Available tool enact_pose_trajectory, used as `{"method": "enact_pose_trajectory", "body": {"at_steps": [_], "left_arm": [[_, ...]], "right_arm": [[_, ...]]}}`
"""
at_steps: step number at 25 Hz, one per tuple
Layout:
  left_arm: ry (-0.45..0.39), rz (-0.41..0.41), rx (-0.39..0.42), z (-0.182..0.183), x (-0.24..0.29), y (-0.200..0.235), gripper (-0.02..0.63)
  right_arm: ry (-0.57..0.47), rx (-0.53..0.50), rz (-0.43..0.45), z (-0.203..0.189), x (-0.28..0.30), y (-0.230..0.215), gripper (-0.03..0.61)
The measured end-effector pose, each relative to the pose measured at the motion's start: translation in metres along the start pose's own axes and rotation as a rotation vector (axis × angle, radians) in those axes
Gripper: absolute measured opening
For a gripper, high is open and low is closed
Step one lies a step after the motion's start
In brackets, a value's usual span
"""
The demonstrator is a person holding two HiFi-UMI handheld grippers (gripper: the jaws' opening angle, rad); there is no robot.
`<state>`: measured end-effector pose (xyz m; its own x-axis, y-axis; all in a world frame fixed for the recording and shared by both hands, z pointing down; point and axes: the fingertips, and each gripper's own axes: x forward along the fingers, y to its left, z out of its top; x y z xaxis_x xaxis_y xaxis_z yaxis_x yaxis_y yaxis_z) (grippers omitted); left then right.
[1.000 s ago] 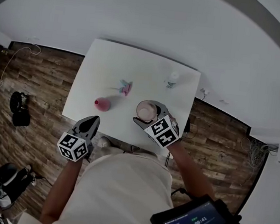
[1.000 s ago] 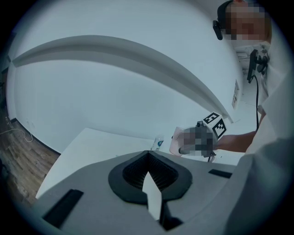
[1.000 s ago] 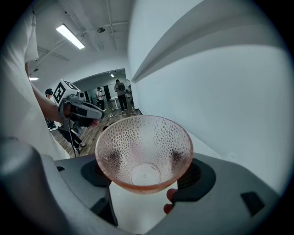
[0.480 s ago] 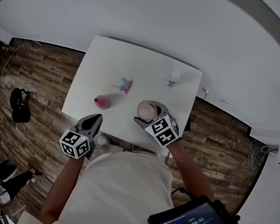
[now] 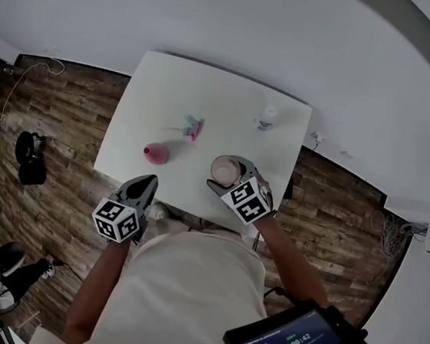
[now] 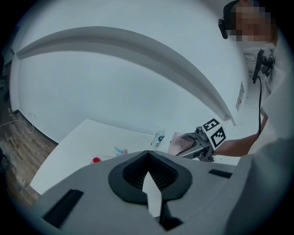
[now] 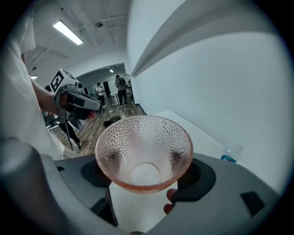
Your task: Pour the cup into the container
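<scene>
Pink dimpled cup (image 7: pixel 144 142) — clamped in right tool (image 7: pixel 147 178) | left tool (image 6: pixel 149 182) jaws together, empty

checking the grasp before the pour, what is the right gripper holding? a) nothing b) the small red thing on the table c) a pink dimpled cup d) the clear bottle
c: the right gripper view shows the pink dimpled cup clamped between the fingers of the right gripper.
</scene>
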<state>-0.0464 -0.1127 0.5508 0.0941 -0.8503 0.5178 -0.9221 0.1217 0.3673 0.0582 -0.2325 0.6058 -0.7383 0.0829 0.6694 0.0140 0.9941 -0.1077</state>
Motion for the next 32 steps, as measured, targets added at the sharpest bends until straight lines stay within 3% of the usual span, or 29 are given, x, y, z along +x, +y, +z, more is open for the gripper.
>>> {"method": "enact_pose_trajectory", "body": {"at_steps": [19,24,32], "left_arm": [[0.050,0.040,-0.038,-0.035,0.000,0.011,0.009],[0.038,0.034,-0.111,-0.038,0.001,0.011,0.009],[0.045,0.045,-0.158,-0.052,0.000,0.012,0.009]], "right_arm": [[0.018,-0.045,-0.015,-0.033,0.032,0.000,0.377],[0.029,-0.062,-0.006,-0.039,0.043,-0.001,0.376],[0.067,-0.084,0.013,-0.053,0.057,0.005,0.376]]}}
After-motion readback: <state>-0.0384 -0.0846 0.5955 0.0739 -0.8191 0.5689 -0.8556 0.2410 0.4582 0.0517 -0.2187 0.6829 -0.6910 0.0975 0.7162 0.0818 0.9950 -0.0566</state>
